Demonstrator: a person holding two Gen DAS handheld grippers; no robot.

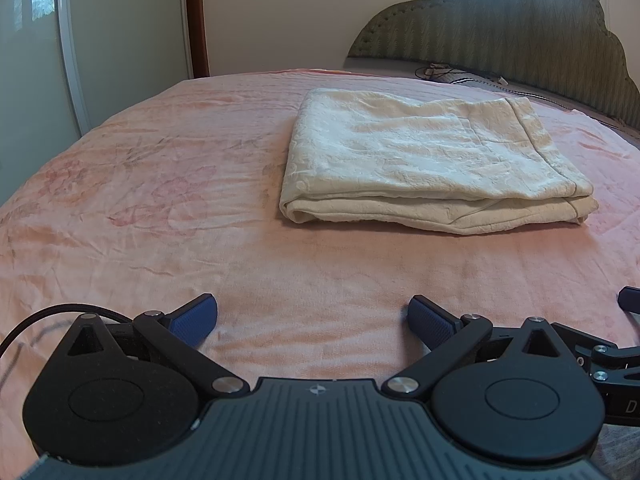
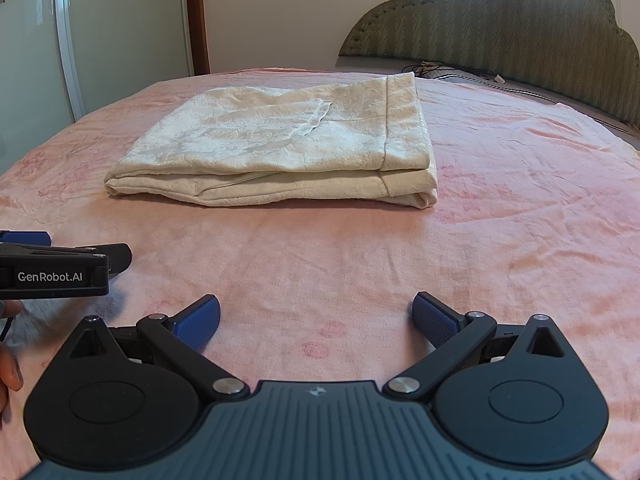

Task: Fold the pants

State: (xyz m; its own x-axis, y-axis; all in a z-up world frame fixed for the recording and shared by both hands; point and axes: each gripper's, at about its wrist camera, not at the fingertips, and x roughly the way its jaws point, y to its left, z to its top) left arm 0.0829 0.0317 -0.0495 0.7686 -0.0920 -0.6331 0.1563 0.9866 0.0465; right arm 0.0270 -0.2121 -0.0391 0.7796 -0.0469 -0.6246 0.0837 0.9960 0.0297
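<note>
Now, both your left claw [image 1: 313, 322] and right claw [image 2: 316, 320] gape wide and empty, low over the bed [image 1: 160, 200]. The cream pants [image 2: 276, 152] lie folded ahead, apart from both; only square any loose edge gently.

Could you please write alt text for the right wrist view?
A folded cream textured fabric garment lies on a pink bedspread, ahead of the open, empty right tool. The left tool shows at the left edge; a green padded headboard stands behind.
</note>
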